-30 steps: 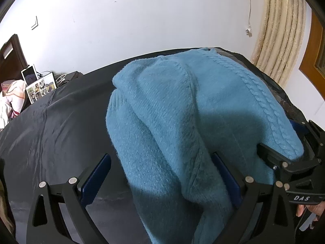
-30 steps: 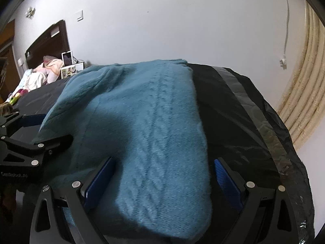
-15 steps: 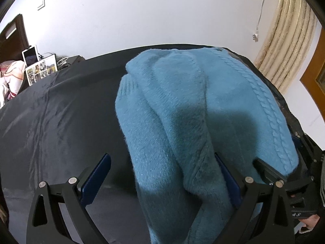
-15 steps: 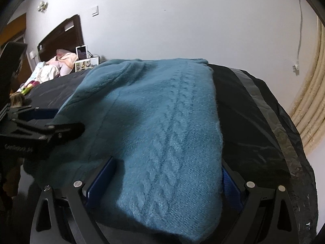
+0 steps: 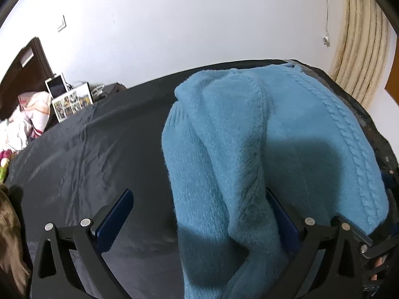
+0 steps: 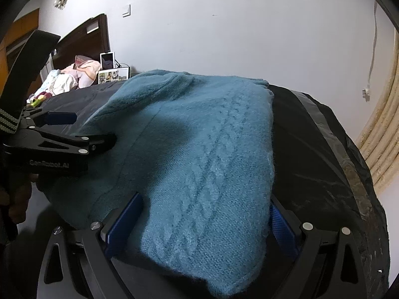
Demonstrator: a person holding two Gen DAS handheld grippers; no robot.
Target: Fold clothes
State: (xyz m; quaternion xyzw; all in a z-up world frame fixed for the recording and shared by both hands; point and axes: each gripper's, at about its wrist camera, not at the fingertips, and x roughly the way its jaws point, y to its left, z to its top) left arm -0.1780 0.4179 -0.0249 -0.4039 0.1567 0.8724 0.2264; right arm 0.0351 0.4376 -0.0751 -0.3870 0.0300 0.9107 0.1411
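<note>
I count one blue knit sweater (image 5: 261, 149) lying on one black sheet (image 5: 99, 154). Two hand-held grippers are in view: the left hand-held gripper (image 5: 199, 216) and the right hand-held gripper (image 6: 207, 216), each with two blue-padded fingers, so four pads in all. By the far wall I see one photo frame (image 5: 71, 103), one tablet (image 5: 57, 86) standing behind it, and one pile of pink and white bedding (image 5: 27, 117). One curtain (image 5: 361, 39) hangs at the right, with one cord (image 5: 327, 12) beside it.

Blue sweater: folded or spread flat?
Partly folded: the blue sweater has a sleeve doubled over its body on the black sheet.
</note>
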